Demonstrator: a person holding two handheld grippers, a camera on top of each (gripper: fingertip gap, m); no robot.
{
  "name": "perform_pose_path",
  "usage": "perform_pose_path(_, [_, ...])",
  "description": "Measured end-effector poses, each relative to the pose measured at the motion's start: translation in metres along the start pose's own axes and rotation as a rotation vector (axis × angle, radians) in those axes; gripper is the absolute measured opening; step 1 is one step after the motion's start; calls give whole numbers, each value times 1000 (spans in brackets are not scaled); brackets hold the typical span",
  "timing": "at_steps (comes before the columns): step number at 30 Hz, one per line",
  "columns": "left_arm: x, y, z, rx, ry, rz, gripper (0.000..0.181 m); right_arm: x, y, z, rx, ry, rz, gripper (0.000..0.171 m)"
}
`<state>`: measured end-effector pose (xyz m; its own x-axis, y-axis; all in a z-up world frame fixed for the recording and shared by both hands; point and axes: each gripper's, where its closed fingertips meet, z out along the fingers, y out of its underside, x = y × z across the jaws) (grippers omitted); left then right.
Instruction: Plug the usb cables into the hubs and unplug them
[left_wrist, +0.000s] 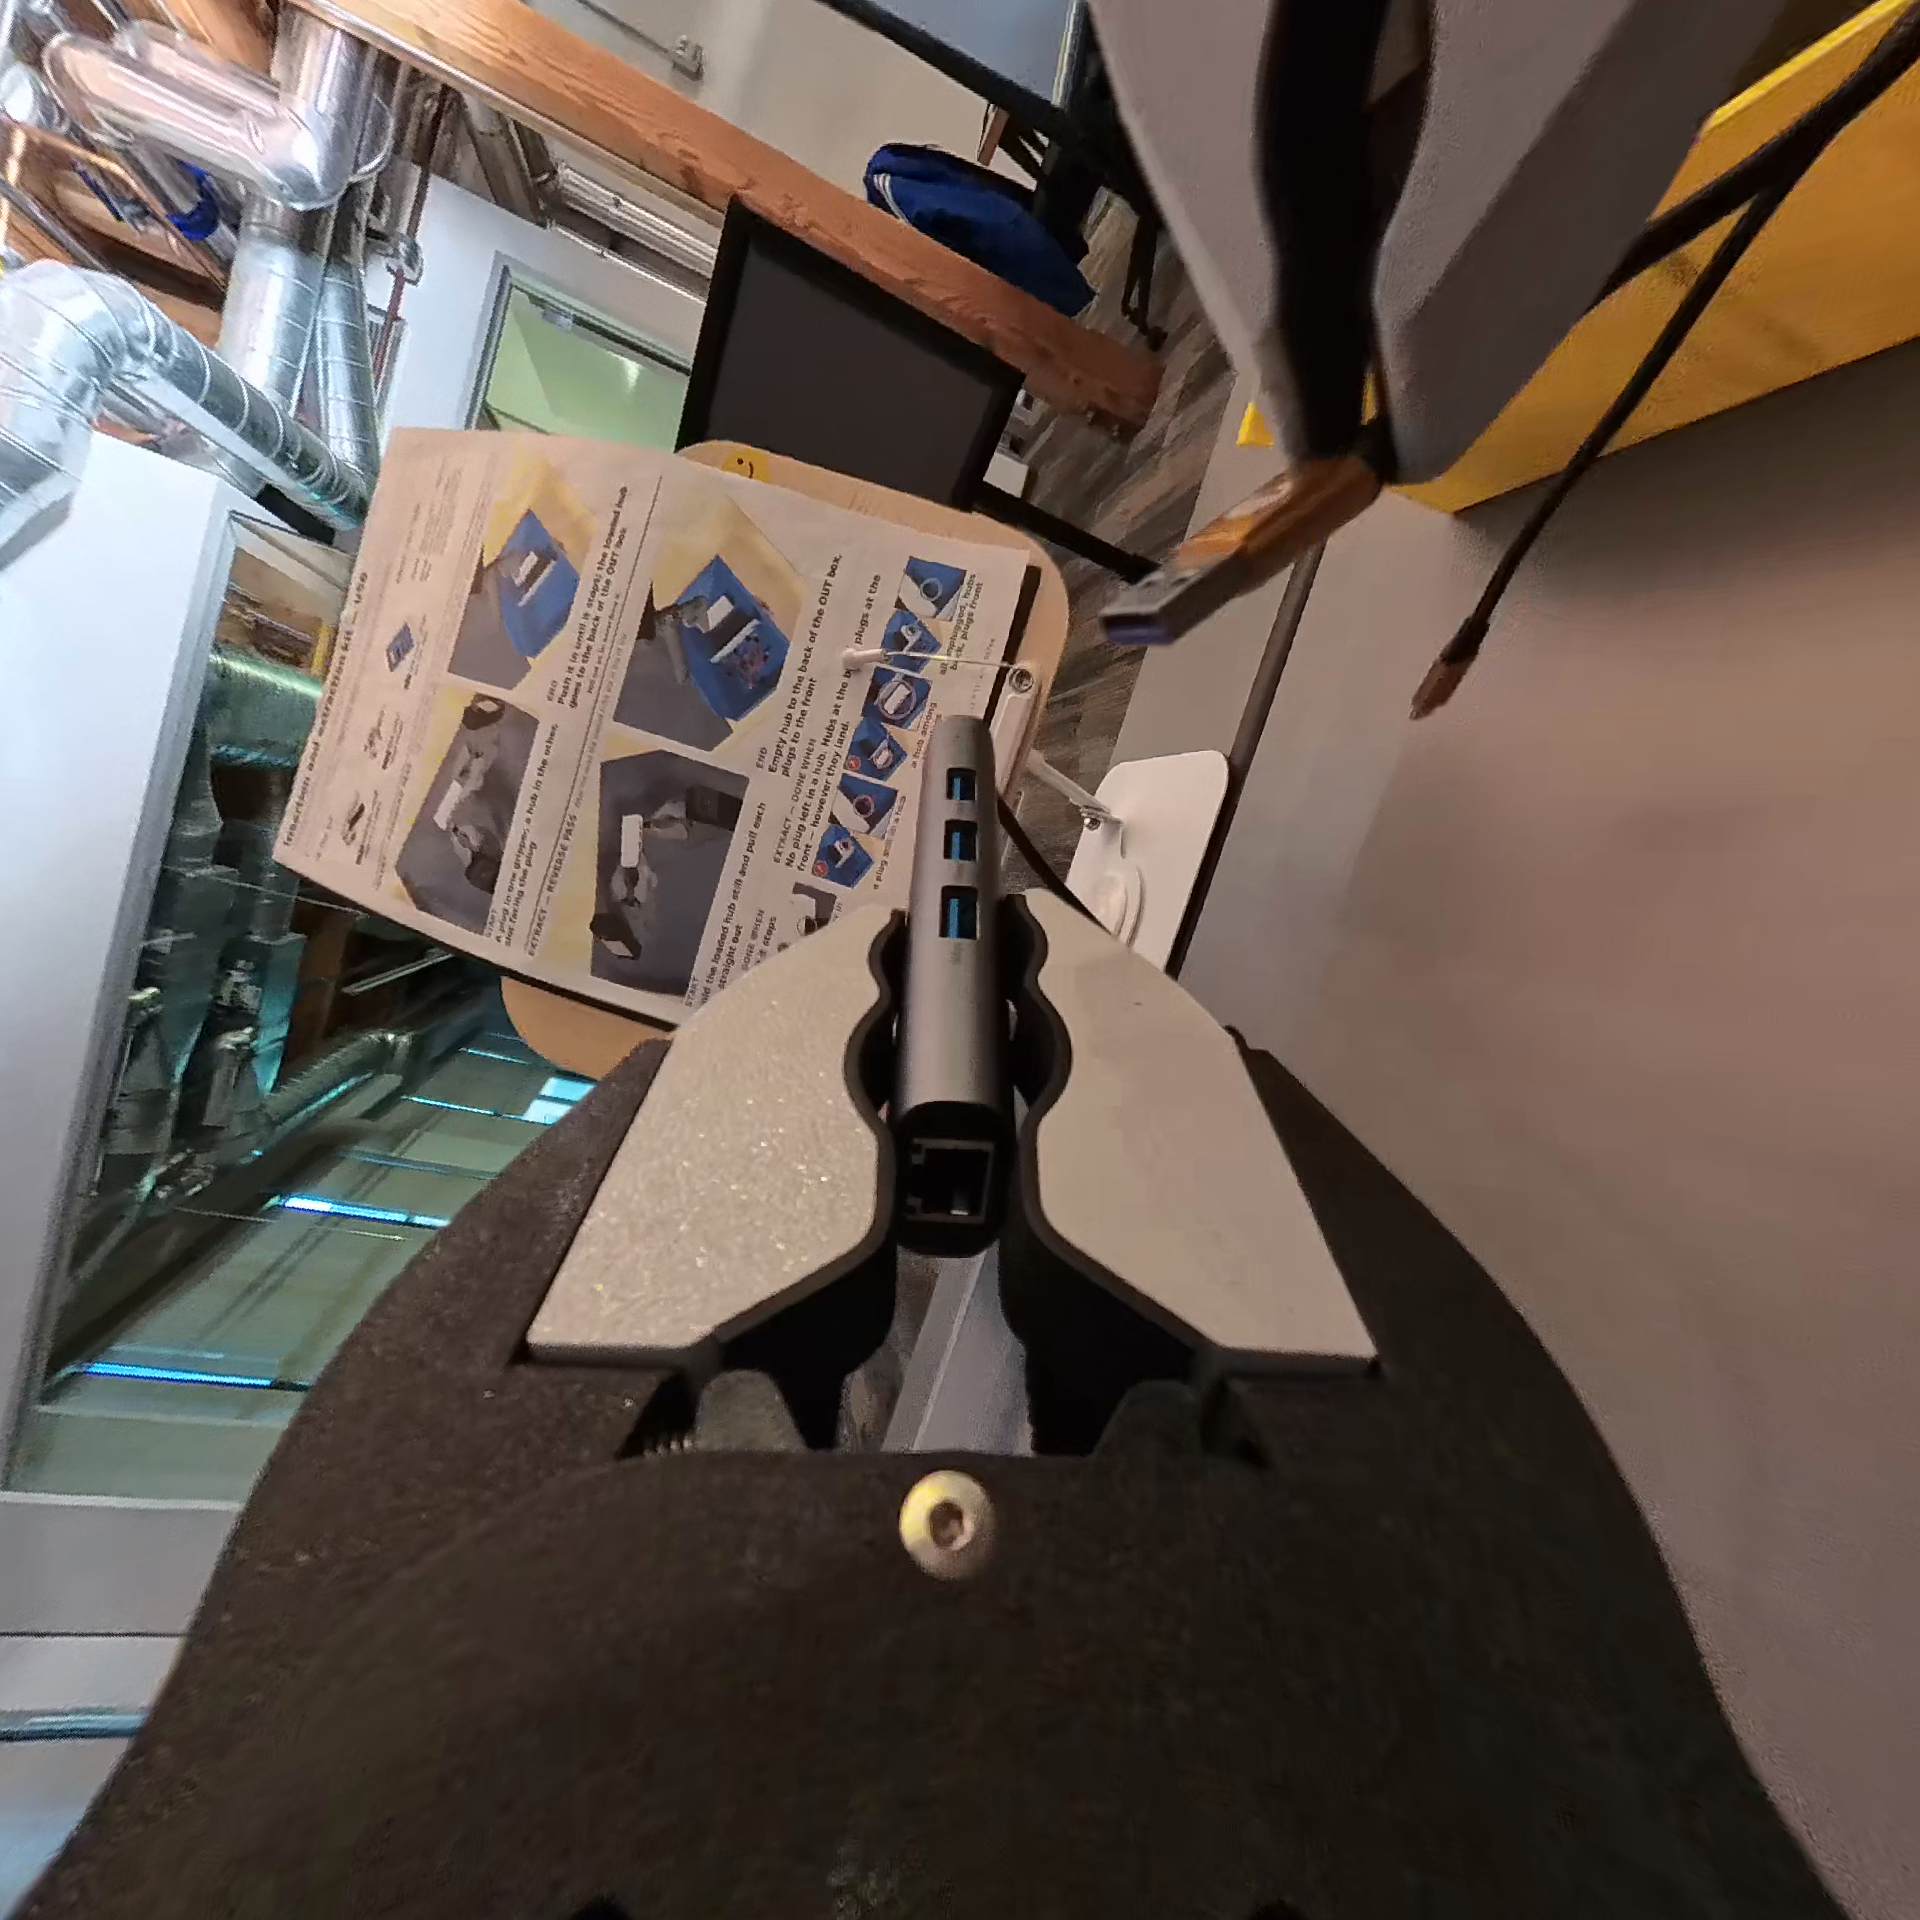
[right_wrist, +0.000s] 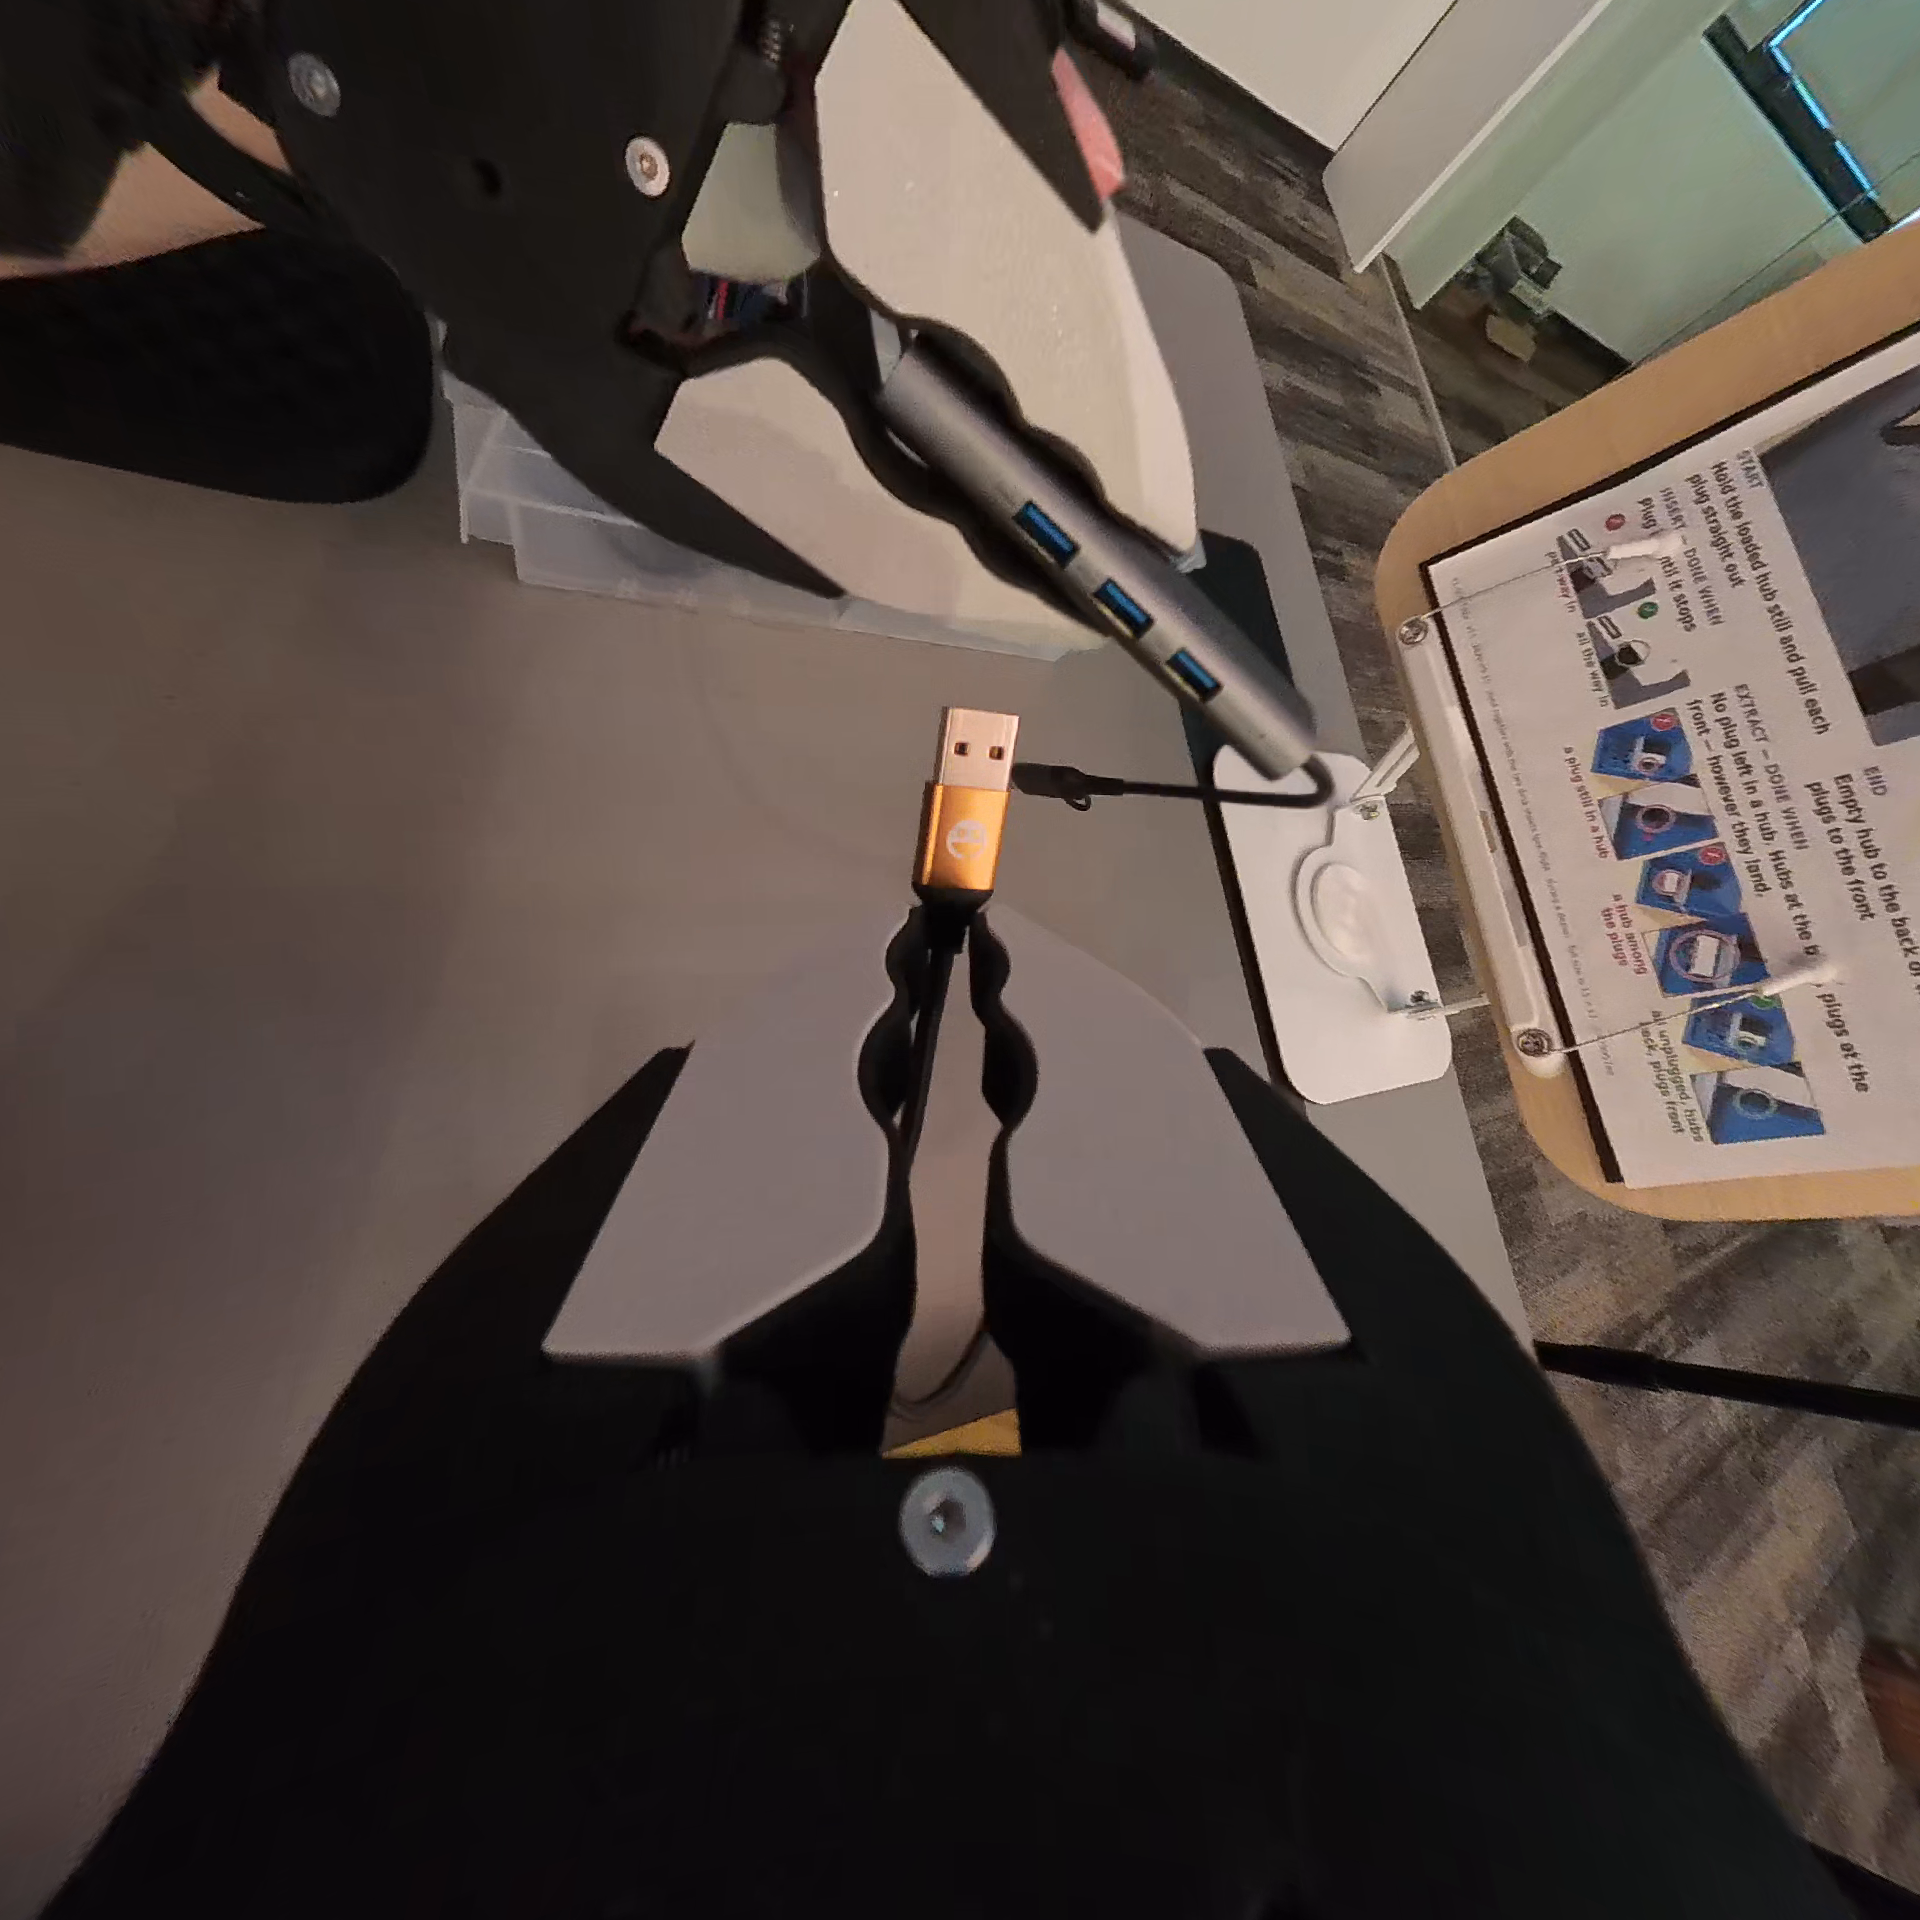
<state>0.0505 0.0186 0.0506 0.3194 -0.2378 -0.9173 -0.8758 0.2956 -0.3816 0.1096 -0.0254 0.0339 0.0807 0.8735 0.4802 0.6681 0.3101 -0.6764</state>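
We see the hub in matt grey brushed metal with glossy blue plastic ports, clamped between the left gripper fingers, whose pale faces look grainy and faintly sparkling over rough black foam-like bodies. At twelve o'clock in the right wrist view, we've got the plug with a shiny bare-metal tip and a satin orange metallic shell, its matt black cable pinched by the right gripper. At three o'clock the paper instruction sheet lies flat on a smooth pale wood board, and the table looks matt grey.
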Motion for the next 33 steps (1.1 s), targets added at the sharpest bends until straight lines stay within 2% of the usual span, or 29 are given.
perform_pose_path(5, [8, -13, -2, 24, 2, 32, 17, -4, -3, -3, 71, 8, -193, 7])
perform_pose_path(10, [11, -25, -5, 59, 14, 18, 18, -11, -8, -8, 162, -67, -192, 8])
perform_pose_path(14, [12, -30, -8, 70, 18, 15, 17, -9, -4, -13, 165, -73, -195, 8])
perform_pose_path(26, [12, -45, -16, 102, 6, 28, 17, -11, -8, -30, 321, -122, -246, 7])
perform_pose_path(33, [11, -57, -23, 154, 35, -37, 17, -5, -6, -33, 355, -127, -220, 8])
